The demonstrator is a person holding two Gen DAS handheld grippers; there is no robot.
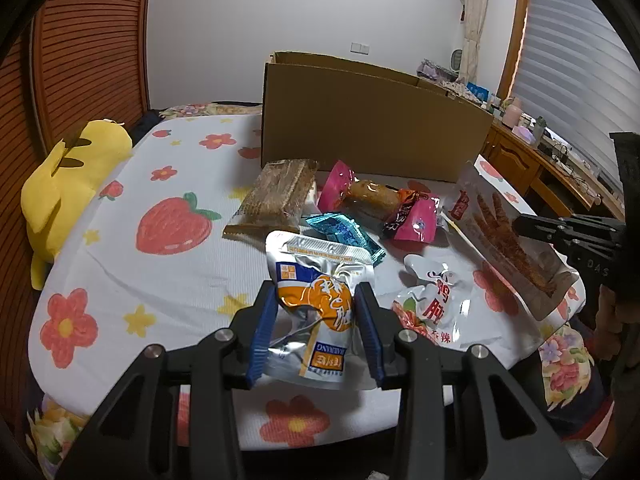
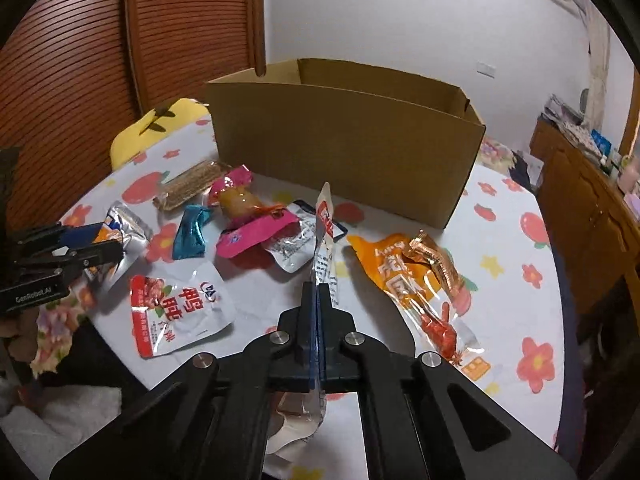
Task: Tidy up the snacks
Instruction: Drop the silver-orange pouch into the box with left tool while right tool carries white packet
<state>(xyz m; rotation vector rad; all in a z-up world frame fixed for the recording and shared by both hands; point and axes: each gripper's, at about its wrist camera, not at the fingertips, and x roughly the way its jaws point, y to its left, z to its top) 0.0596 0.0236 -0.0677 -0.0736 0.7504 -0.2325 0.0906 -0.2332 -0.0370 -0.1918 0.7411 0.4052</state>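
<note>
A: Snacks status? Where was everything?

B: Snacks lay in a loose cluster on the white strawberry-and-flower print tabletop [image 1: 120,264], in front of the open brown cardboard box [image 2: 344,152]. My left gripper [image 1: 316,316] had its blue pads pressed on both sides of a crinkled silver and orange foil pouch [image 1: 316,308], jaws partly closed, pouch squeezed between them. Couldn't tell whether the pouch was lifted or touching the cloth.

A: Right side?

B: My right gripper [image 2: 319,320] was clamped nearly flat on a clear plastic packet holding a brown chicken foot [image 1: 508,232], seen edge-on from the right wrist view. In the left wrist view that packet hung tilted above the table edge.

A: What else was on the table?

B: Near the box: a clear-wrapped brown wafer block [image 1: 276,196], a pink-ended wrapper around a yellowish sausage-like piece [image 1: 372,196], a teal foil packet [image 1: 344,232] just beside the silver pouch. A white pouch with red print [image 2: 180,312] lay flat, close to my left fingers. To the right of my right jaws, an orange and clear long packet [image 2: 416,280] with a small copper foil wrapper [image 2: 434,260] resting on it.

A: Anything off to the side?

B: Yellow plush toy [image 1: 68,184] at the table's far left edge.
</note>
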